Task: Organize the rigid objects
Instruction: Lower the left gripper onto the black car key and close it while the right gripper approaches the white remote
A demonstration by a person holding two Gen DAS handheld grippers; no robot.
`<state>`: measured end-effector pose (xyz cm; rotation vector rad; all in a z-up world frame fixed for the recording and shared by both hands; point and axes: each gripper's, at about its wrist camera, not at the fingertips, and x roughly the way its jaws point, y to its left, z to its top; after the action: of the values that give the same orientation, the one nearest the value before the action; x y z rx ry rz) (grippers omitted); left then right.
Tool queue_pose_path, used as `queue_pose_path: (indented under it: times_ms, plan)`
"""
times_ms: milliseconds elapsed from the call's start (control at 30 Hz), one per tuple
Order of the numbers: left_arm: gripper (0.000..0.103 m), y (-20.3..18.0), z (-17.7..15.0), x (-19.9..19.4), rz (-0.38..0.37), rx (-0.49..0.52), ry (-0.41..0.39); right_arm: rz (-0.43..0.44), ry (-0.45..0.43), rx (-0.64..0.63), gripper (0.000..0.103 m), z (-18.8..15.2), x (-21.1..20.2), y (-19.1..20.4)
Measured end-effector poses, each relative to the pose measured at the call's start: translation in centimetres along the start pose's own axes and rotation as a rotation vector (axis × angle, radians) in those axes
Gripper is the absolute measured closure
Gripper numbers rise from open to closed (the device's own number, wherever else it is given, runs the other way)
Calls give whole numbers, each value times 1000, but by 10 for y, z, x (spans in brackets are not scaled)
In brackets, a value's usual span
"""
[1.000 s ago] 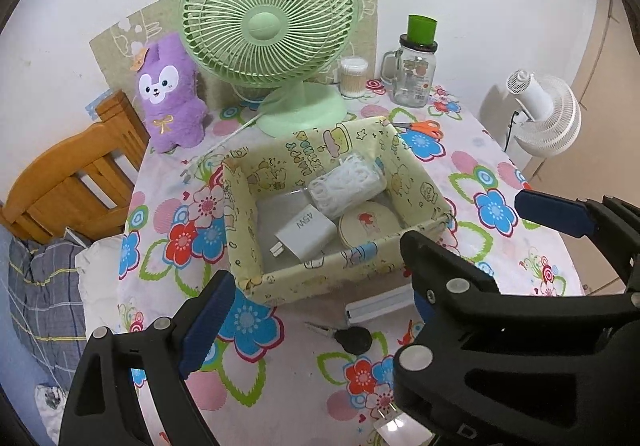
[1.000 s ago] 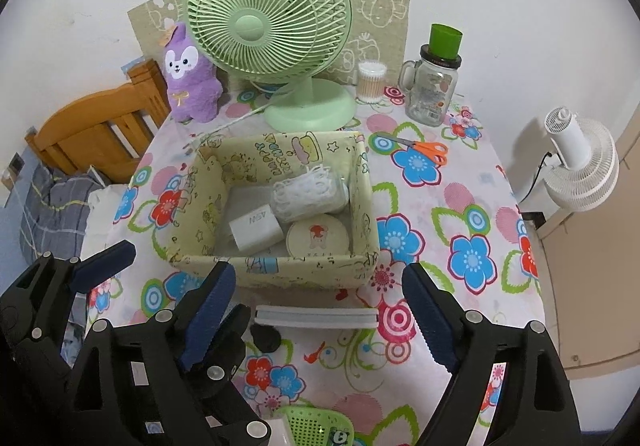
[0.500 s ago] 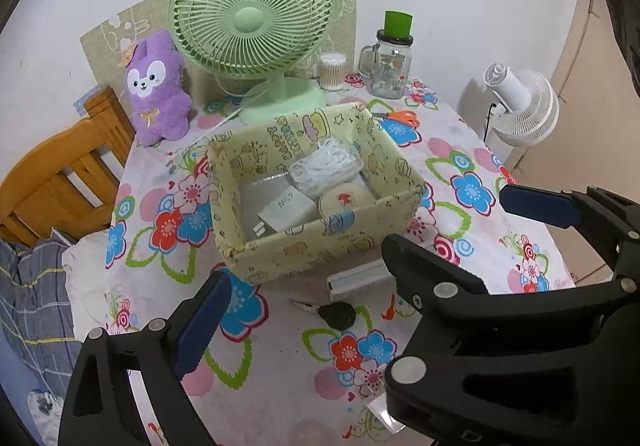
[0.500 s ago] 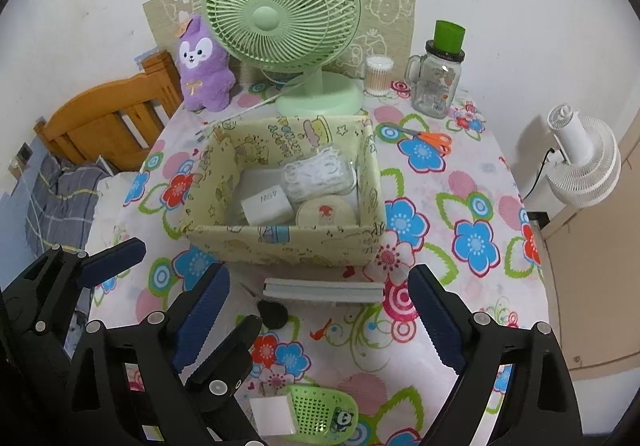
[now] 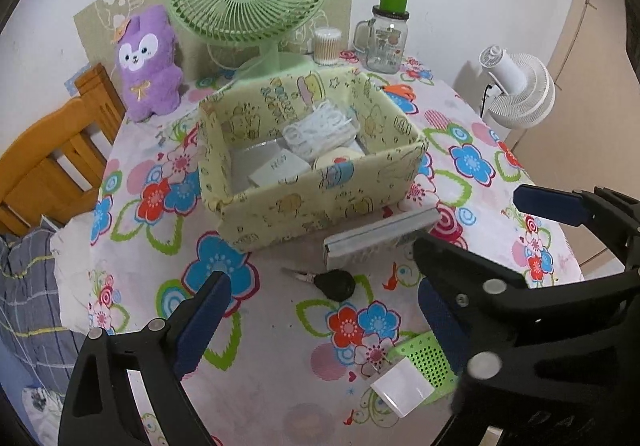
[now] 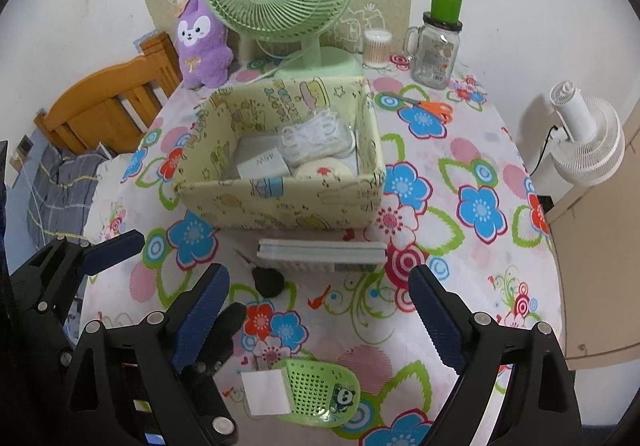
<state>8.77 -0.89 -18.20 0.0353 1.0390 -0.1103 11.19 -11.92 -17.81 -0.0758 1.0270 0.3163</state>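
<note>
I read both grippers, left [image 5: 320, 310] and right [image 6: 320, 286], jaws spread and empty, above the car key [image 6: 267, 281] and, apparently, a slim box [image 6: 320, 255] fronting the fabric bin [image 6: 280, 206].

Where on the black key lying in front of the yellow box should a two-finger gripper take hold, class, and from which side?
Grip the key by its thick black head, from above, fingers closing across the head's sides. The thin metal blade lies flat on the tablecloth with little to pinch; the head stands higher.
</note>
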Motion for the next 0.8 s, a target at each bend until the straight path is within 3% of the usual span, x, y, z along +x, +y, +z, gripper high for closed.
queue_pose_path:
  times_ms: [367,800]
  plan:
    - [7,8,-16,25,15,-25,51,-2,31,27,10,-19,23,-7]
    - [7,4,-14,57,29,-23,74,-13,67,34,10,-19,50,-17]
